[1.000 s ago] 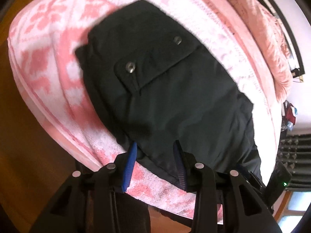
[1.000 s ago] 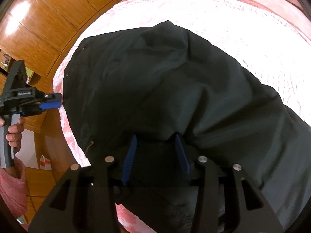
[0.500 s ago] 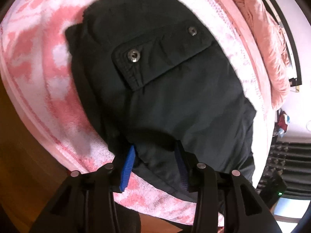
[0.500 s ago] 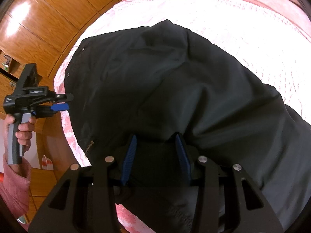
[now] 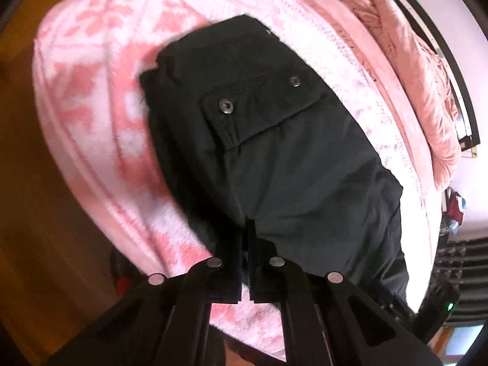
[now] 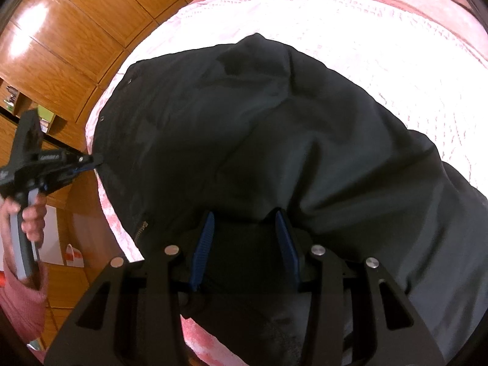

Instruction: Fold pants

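The black pants [image 5: 274, 158] lie on a bed covered with a pink and white patterned blanket [image 5: 100, 128], and everything here is placed relative to them. In the left wrist view a flapped pocket [image 5: 259, 106] with two metal snaps faces up on the upper part of the pants. The left tool [image 5: 246, 238] sits at the pants' near edge with its two fingers pressed together on a fold of the dark cloth, pinching it. Beyond the pants' far side, a rumpled pink quilt [image 5: 421, 70] is heaped along the edge of the bed.

In the right wrist view the pants [image 6: 274, 140] spread broadly over the blanket [image 6: 381, 48], creased and humped in the middle. The right tool [image 6: 244, 231] has its blue-padded fingers [image 6: 202, 244] spread apart, with dark cloth bunched between and over their tips; neither pad is closed on it. At the pants' left edge the left tool [image 6: 91, 163] appears again, gripped by a hand [image 6: 30, 216] in a pink sleeve, its tips touching the cloth. Wooden cabinet panels [image 6: 67, 36] stand beyond that edge.
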A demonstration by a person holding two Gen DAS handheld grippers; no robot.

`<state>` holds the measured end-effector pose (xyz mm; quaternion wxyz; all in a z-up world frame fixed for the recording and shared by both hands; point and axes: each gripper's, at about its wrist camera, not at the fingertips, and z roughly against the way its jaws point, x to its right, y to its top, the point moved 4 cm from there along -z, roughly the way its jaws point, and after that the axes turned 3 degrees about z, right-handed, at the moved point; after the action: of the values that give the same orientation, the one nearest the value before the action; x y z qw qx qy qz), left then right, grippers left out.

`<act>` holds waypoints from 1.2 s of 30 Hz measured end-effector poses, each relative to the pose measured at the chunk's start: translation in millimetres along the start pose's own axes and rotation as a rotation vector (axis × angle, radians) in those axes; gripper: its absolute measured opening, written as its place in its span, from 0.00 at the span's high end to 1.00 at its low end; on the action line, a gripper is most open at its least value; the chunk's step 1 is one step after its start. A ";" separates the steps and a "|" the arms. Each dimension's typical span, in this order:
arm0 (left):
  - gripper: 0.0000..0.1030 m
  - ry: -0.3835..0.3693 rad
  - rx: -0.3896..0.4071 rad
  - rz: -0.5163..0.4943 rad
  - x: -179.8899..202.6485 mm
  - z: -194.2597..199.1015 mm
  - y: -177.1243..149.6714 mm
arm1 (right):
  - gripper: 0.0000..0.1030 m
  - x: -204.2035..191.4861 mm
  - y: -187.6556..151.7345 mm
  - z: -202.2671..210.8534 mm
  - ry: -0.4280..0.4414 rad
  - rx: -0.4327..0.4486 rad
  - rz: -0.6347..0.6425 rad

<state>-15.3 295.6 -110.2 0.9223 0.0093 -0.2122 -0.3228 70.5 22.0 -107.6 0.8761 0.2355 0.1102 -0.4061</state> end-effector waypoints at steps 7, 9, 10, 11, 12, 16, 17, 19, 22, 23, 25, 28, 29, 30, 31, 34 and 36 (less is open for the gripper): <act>0.97 0.080 -0.002 -0.067 2.8 -29.8 2.5 | 0.57 4.0 -0.2 6.3 -0.013 0.002 -0.007; 0.86 0.151 0.023 -0.158 14.0 -20.7 0.9 | 0.55 11.5 -1.8 18.4 -0.034 0.024 -0.018; 0.82 0.174 0.037 -0.173 16.5 -16.0 0.1 | 0.55 15.2 -3.9 25.2 -0.039 0.037 -0.030; 0.78 0.211 0.070 -0.190 19.7 -7.1 -1.9 | 0.54 22.3 -7.3 35.1 -0.046 0.053 -0.045; 0.70 0.228 0.099 -0.208 23.8 0.0 -3.7 | 0.54 27.0 -10.3 40.6 -0.054 0.059 -0.053; 0.60 0.236 0.231 -0.372 68.7 28.1 -28.5 | 0.54 56.4 -39.6 78.1 -0.152 0.096 -0.103; 0.60 0.203 0.221 -0.415 86.0 26.9 -37.8 | 0.54 65.0 -48.1 86.4 -0.183 0.102 -0.118; 0.54 0.123 0.174 -0.482 116.2 18.1 -57.1 | 0.54 81.4 -66.4 101.7 -0.233 0.110 -0.156; 0.52 0.045 0.111 -0.582 163.2 -5.3 -87.5 | 0.54 106.4 -96.9 126.2 -0.255 0.139 -0.235; 0.50 0.022 0.092 -0.629 180.0 -15.1 -100.2 | 0.54 114.8 -105.8 133.6 -0.268 0.148 -0.256; 0.44 0.016 0.053 -0.708 206.4 -34.7 -121.2 | 0.54 134.5 -126.4 150.7 -0.300 0.165 -0.306; 0.44 0.001 0.020 -0.787 232.3 -57.3 -149.4 | 0.54 165.0 -152.4 171.1 -0.330 0.190 -0.370; 0.44 0.004 0.019 -0.804 236.5 -62.1 -157.5 | 0.54 175.8 -161.0 175.7 -0.341 0.193 -0.397; 0.52 0.008 0.015 -0.817 240.8 -68.9 -161.7 | 0.54 182.1 -166.2 177.4 -0.351 0.192 -0.415; 0.62 0.018 -0.002 -0.823 243.2 -79.2 -165.8 | 0.54 192.8 -173.6 177.3 -0.373 0.181 -0.438; 0.64 0.042 -0.026 -0.782 234.8 -95.5 -165.8 | 0.54 210.6 -187.1 170.2 -0.354 0.176 -0.470; 0.65 0.048 -0.024 -0.782 234.7 -96.3 -163.9 | 0.55 214.4 -190.4 170.8 -0.339 0.187 -0.468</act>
<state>90.6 13.7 -132.6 0.7345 0.0863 -0.1672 -0.6520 63.9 -311.7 -103.7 0.7392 0.2122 -0.0244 -0.6387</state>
